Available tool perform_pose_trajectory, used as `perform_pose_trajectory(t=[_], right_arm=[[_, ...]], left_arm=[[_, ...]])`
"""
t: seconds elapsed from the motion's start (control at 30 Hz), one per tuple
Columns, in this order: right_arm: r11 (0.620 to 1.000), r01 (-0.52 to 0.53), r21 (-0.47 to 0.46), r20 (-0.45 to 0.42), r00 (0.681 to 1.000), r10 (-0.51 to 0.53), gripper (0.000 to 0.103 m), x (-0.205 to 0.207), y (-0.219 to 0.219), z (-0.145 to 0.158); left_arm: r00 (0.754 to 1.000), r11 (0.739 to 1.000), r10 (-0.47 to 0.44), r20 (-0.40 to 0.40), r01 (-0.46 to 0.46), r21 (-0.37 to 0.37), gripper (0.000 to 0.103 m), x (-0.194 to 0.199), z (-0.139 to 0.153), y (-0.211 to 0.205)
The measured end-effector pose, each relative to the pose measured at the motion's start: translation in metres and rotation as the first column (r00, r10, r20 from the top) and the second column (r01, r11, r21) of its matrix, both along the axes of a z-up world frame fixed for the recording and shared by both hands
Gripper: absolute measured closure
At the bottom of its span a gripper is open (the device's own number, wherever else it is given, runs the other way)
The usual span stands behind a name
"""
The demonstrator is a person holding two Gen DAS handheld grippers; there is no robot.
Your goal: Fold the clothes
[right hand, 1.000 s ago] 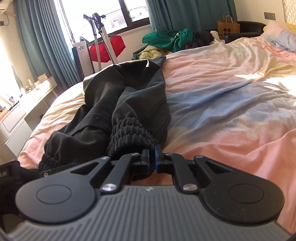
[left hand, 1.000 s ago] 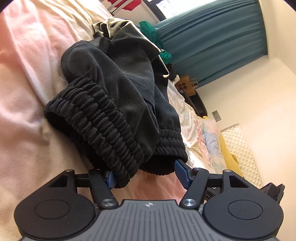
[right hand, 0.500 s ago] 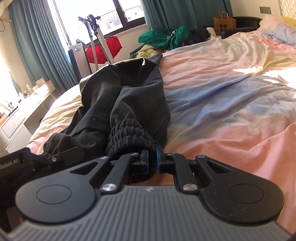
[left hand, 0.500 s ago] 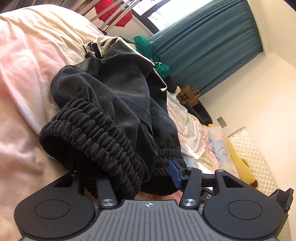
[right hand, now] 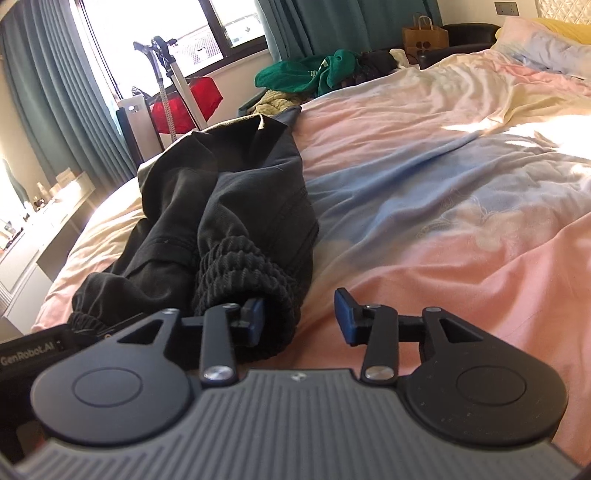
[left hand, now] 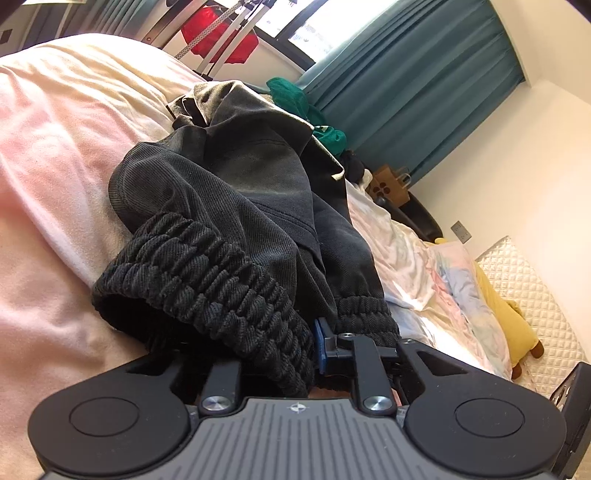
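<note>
One pair of black trousers [right hand: 236,206] lies lengthwise on the bed [right hand: 443,192], filling the left-centre of the right wrist view; two ribbed cuffs are visible, side by side at the near end. Left gripper [left hand: 273,365] is clamped on the nearer cuff [left hand: 207,280]. Right gripper [right hand: 299,314] stands with jaws apart, the other cuff [right hand: 243,269] against its left pad. Judgement: legs laid together, cuff end in hand; next, secure both cuffs.

Teal curtains [right hand: 22,122], paper bag [right hand: 424,35], red cloth [right hand: 186,105] on rack, green garment [right hand: 306,72].
</note>
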State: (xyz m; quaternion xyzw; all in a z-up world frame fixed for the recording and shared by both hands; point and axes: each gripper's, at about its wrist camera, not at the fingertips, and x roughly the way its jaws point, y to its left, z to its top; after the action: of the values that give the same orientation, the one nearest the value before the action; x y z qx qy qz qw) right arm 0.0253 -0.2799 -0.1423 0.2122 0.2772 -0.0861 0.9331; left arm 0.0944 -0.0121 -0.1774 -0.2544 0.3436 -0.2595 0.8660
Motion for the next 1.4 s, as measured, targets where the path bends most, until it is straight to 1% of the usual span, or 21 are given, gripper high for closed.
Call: perform_pose_trajectory(t=[0.03, 0.17, 0.2, 0.23, 0.3, 0.37, 0.43, 0.6, 0.7, 0.73, 0.8, 0.87, 0.97, 1.07, 1.1, 1.17, 1.2, 1.3, 1.4], right_arm=[[1.000, -0.004, -0.007, 0.012, 1.000, 0.004, 0.059, 0.001, 0.001, 0.001], [0.998, -0.030, -0.055, 0.031, 0.999, 0.032, 0.060, 0.003, 0.006, 0.002], [0.997, -0.034, -0.065, 0.035, 0.999, 0.037, 0.064, 0.004, 0.007, 0.002], [0.998, -0.040, -0.058, 0.047, 0.998, 0.043, 0.074, 0.004, 0.006, 0.002], [0.997, -0.057, -0.042, 0.061, 0.996, 0.059, 0.088, 0.003, 0.006, 0.004], [0.996, -0.061, -0.065, 0.069, 0.995, 0.065, 0.089, 0.000, 0.010, 0.007], [0.996, -0.074, -0.059, 0.081, 0.994, 0.078, 0.092, -0.005, 0.013, 0.012], [0.993, -0.106, -0.044, 0.111, 0.988, 0.110, 0.095, -0.016, 0.019, 0.023], [0.986, -0.163, -0.041, 0.150, 0.975, 0.167, 0.095, -0.024, 0.033, 0.036], [0.980, -0.191, -0.051, 0.166, 0.966, 0.197, 0.095, -0.027, 0.042, 0.041], [0.966, -0.251, -0.065, 0.209, 0.943, 0.259, 0.095, -0.033, 0.059, 0.049], [0.941, -0.329, -0.074, 0.256, 0.906, 0.337, 0.095, -0.035, 0.083, 0.058], [0.897, -0.437, -0.071, 0.294, 0.850, 0.437, 0.095, -0.023, 0.122, 0.067], [0.836, -0.546, -0.059, 0.325, 0.781, 0.533, 0.095, -0.004, 0.170, 0.073], [0.813, -0.579, -0.057, 0.334, 0.756, 0.563, 0.095, 0.004, 0.188, 0.073], [0.767, -0.640, -0.046, 0.341, 0.712, 0.614, 0.095, 0.022, 0.224, 0.065], [0.745, -0.666, -0.040, 0.341, 0.692, 0.637, 0.095, 0.031, 0.241, 0.060], [0.687, -0.727, -0.009, 0.289, 0.656, 0.698, 0.094, 0.058, 0.284, 0.040], [0.655, -0.756, 0.001, 0.247, 0.634, 0.732, 0.094, 0.078, 0.307, 0.020]], left_arm=[[1.000, 1.000, 0.001, 0.004, -0.001, -0.002, 0.086, -0.001, 0.001, 0.001], [0.999, 0.997, 0.033, 0.032, -0.031, -0.073, 0.089, -0.006, 0.012, 0.013], [0.998, 0.995, 0.045, 0.037, -0.042, -0.091, 0.090, -0.007, 0.014, 0.017], [0.997, 0.993, 0.058, 0.042, -0.053, -0.109, 0.090, -0.007, 0.017, 0.021], [0.995, 0.987, 0.084, 0.051, -0.076, -0.144, 0.091, -0.007, 0.023, 0.029], [0.992, 0.982, 0.109, 0.060, -0.098, -0.164, 0.092, -0.007, 0.030, 0.035], [0.987, 0.973, 0.142, 0.070, -0.126, -0.194, 0.093, -0.005, 0.041, 0.045], [0.960, 0.939, 0.267, 0.082, -0.240, -0.248, 0.093, 0.011, 0.077, 0.077], [0.936, 0.922, 0.333, 0.114, -0.298, -0.247, 0.094, 0.033, 0.109, 0.100], [0.923, 0.917, 0.359, 0.137, -0.322, -0.234, 0.094, 0.041, 0.122, 0.109], [0.895, 0.909, 0.404, 0.189, -0.370, -0.191, 0.094, 0.058, 0.146, 0.126], [0.877, 0.898, 0.435, 0.204, -0.404, -0.175, 0.094, 0.077, 0.166, 0.145], [0.843, 0.876, 0.482, 0.236, -0.457, -0.158, 0.094, 0.103, 0.196, 0.177], [0.783, 0.833, 0.547, 0.296, -0.544, -0.098, 0.094, 0.128, 0.222, 0.211], [0.769, 0.816, 0.570, 0.289, -0.572, -0.084, 0.094, 0.138, 0.225, 0.224], [0.742, 0.779, 0.615, 0.269, -0.625, -0.057, 0.094, 0.161, 0.227, 0.250], [0.731, 0.763, 0.631, 0.259, -0.645, -0.039, 0.094, 0.170, 0.225, 0.261], [0.711, 0.715, 0.664, 0.232, -0.694, 0.078, 0.094, 0.206, 0.202, 0.298], [0.712, 0.695, 0.687, 0.145, -0.702, 0.153, 0.094, 0.235, 0.150, 0.323]])
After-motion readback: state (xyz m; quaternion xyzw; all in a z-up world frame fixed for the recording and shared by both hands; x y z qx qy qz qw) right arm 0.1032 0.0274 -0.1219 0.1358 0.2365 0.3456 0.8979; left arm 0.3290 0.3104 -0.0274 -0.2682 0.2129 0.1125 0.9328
